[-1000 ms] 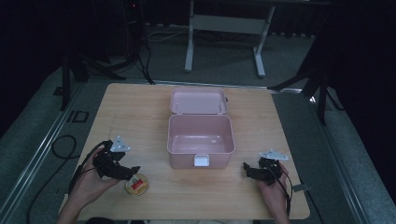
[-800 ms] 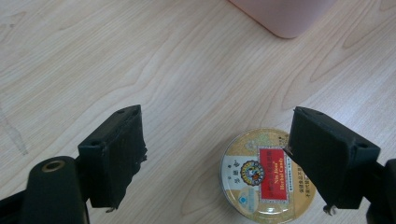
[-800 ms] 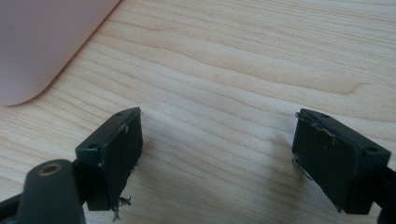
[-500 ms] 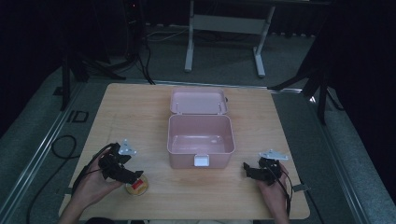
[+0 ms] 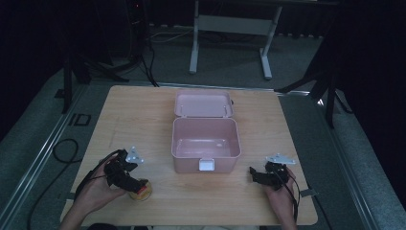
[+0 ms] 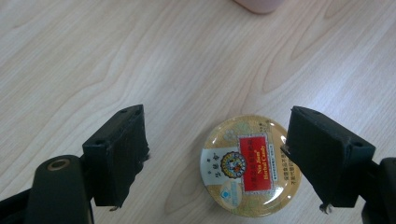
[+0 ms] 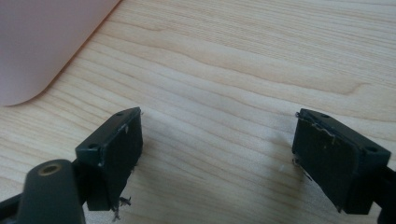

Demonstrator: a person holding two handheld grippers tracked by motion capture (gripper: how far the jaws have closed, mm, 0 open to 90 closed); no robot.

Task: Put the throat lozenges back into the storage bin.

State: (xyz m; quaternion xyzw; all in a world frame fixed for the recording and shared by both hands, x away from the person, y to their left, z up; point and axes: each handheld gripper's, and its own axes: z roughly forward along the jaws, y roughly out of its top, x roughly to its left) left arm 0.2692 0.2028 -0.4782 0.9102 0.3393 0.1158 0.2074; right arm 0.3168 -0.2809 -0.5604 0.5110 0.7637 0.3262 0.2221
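A round gold tin [image 6: 247,165] with a red label lies flat on the wooden table [image 5: 143,120], near its front left edge. My left gripper [image 6: 217,142] points down over it with the tin [image 5: 141,190] between its jaws. The jaws have just been closing; the right-hand pad [image 6: 322,154] meets the tin's rim, while the left-hand pad [image 6: 123,149] stands clear of it. In the high view a hand holds the left gripper [image 5: 135,184] there. My right gripper [image 5: 253,173] rests low at the front right, its jaws wide open over bare wood [image 7: 215,140].
An open pink box [image 5: 206,139] sits mid-table, its lid [image 5: 203,104] folded back and a white latch at its front. A corner of the box [image 7: 42,42] lies just left of the right gripper. Black cables trail off the table's left side.
The left gripper has crept a little toward the tin and now straddles it. The right hand and gripper have not moved.
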